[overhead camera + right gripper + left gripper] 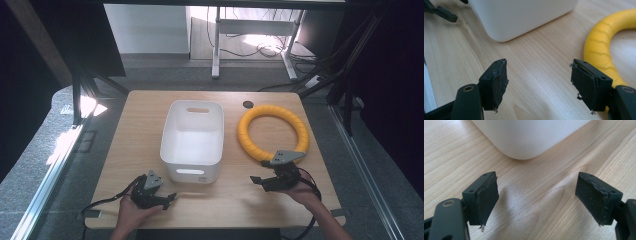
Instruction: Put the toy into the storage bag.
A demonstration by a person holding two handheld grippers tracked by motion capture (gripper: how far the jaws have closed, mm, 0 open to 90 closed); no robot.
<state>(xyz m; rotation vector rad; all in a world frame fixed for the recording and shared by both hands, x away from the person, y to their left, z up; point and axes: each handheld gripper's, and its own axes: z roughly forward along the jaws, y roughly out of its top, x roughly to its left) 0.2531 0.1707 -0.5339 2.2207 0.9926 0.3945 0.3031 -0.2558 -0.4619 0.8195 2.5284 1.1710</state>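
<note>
Both grippers, left [170, 196] and right [256, 180], rest apparently low, fingers spread.

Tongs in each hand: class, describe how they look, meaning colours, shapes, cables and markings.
Both are black. The left tongs and right tongs each carry a grey three-cornered plate and trail a black cable. Their jaws are flat black blocks with worn, frayed pads. No markings are visible.

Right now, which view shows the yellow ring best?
The high view: the whole yellow ring lies flat on the table right of the white bin. The right gripper view shows one arc; the left gripper view shows bin and table.
</note>
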